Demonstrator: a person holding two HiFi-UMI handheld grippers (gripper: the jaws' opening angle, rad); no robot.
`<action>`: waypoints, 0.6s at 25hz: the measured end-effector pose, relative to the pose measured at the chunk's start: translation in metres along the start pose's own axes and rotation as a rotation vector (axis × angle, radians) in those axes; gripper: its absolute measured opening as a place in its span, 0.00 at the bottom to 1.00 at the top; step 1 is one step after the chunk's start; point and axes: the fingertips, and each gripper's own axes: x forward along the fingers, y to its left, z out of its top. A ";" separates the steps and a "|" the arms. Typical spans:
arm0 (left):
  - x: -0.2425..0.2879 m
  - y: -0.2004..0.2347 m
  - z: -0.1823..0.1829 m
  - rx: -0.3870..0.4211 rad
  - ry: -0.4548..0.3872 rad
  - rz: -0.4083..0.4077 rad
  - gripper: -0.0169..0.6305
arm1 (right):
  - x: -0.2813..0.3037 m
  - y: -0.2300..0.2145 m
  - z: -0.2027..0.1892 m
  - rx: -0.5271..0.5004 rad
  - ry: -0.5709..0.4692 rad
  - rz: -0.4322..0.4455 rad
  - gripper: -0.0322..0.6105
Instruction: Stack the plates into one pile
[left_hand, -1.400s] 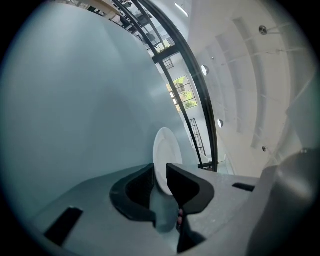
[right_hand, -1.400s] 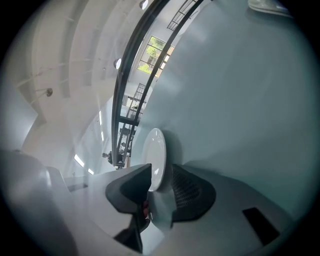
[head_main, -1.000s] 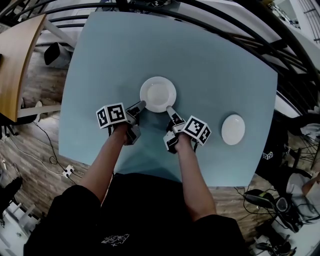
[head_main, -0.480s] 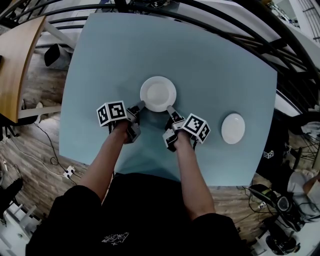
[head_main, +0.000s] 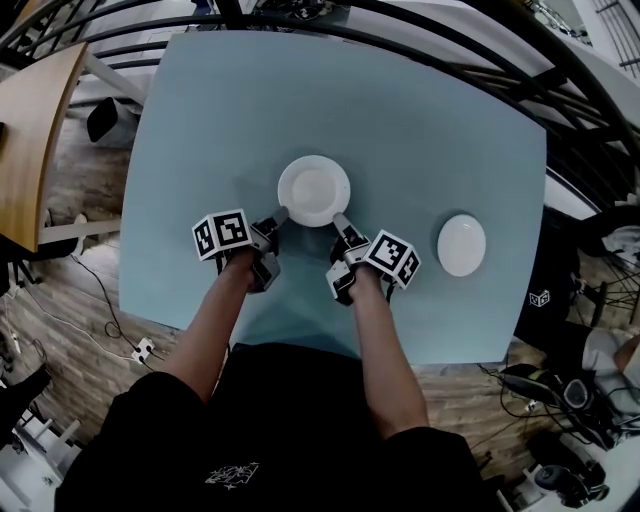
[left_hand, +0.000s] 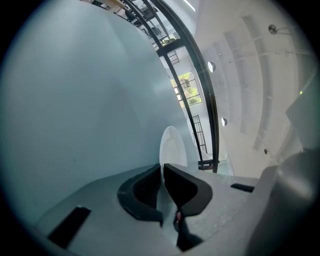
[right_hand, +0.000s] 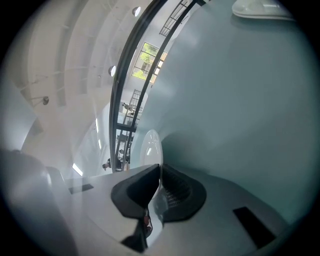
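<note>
A white plate (head_main: 314, 190) lies in the middle of the pale blue table (head_main: 400, 120). My left gripper (head_main: 282, 213) is shut on its near-left rim; in the left gripper view the plate (left_hand: 172, 145) runs edge-on between the dark pads of that gripper (left_hand: 162, 167). My right gripper (head_main: 340, 219) holds the near-right rim. Its jaws have just been closing, and the plate's rim (right_hand: 150, 147) sits pinched between the pads of the right gripper (right_hand: 160, 167). A second, smaller white plate (head_main: 461, 245) rests alone at the table's right side, also seen as the plate (right_hand: 260, 9) at the right gripper view's top.
A black railing (head_main: 420, 40) curves round the table's far side. A wooden desk (head_main: 30, 120) stands to the left. Cables and gear (head_main: 560, 400) lie on the floor at the right. The table's near edge (head_main: 300, 345) is close to my body.
Both grippers and both plates keep their places at the plate's near rim; only the head view has shifted slightly.
</note>
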 end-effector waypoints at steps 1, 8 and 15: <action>-0.001 -0.003 -0.004 0.008 0.001 -0.002 0.07 | -0.005 -0.001 0.000 0.000 -0.005 0.003 0.08; 0.011 -0.027 -0.028 0.057 0.032 -0.026 0.07 | -0.041 -0.008 0.011 0.001 -0.055 0.020 0.08; 0.029 -0.055 -0.061 0.103 0.077 -0.059 0.07 | -0.085 -0.019 0.027 0.006 -0.121 0.026 0.08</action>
